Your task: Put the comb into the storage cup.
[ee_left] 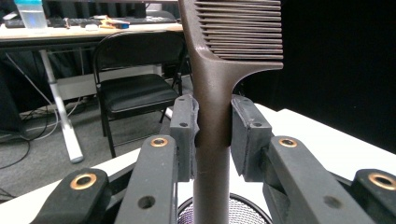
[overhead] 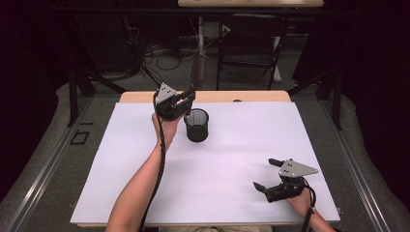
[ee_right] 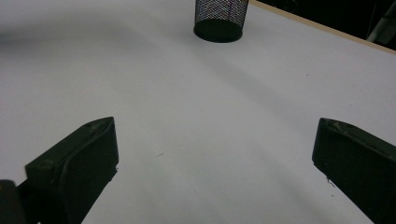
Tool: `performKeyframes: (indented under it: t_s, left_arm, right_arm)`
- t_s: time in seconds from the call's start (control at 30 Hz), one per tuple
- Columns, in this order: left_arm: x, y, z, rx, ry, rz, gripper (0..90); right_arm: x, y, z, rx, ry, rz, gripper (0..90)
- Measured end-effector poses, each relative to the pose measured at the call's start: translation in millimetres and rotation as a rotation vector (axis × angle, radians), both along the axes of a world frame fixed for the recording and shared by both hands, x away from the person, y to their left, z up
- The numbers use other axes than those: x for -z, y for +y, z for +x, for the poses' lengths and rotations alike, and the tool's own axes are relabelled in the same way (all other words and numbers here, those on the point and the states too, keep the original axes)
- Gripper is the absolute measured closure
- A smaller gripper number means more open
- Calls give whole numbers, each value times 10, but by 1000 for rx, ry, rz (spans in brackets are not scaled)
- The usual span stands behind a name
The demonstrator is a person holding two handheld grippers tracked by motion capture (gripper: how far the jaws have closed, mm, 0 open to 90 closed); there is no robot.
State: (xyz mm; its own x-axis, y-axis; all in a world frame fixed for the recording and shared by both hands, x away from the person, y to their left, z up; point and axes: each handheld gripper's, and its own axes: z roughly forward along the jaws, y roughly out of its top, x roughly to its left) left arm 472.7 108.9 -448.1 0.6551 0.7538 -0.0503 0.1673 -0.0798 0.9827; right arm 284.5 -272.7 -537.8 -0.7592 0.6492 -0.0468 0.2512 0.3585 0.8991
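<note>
Near the far edge of the worktop (overhead: 145, 193), the left claw (ee_left: 212, 135) is clamped tight on the handle of a brown comb (ee_left: 219, 93), holding it upright with the teeth at the top, directly above the black mesh cup (overhead: 197, 125). The step in hand looks like dropping the comb into the cup; the next move would call for lowering it straight down before letting go. The right claw (overhead: 273, 175) rests spread wide and empty near the front right corner.
</note>
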Motion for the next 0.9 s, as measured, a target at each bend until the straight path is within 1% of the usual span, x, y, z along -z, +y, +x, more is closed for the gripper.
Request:
performKeyframes:
  t_s: [0.27,0.37,0.6,0.9]
  left_arm:
    - [39,-22,33,14,9,11,725]
    - [57,-26,44,16,13,3,725]
    - [86,-33,66,16,23,9,726]
    - [132,-34,96,25,35,-4,726]
  right_arm:
    - [-1,-1,0,-1,-2,-2,1]
    - [-1,0,-3,0,0,0,1]
    - [1,-1,1,-1,0,0,1]
    - [0,-2,-1,-1,0,1,1]
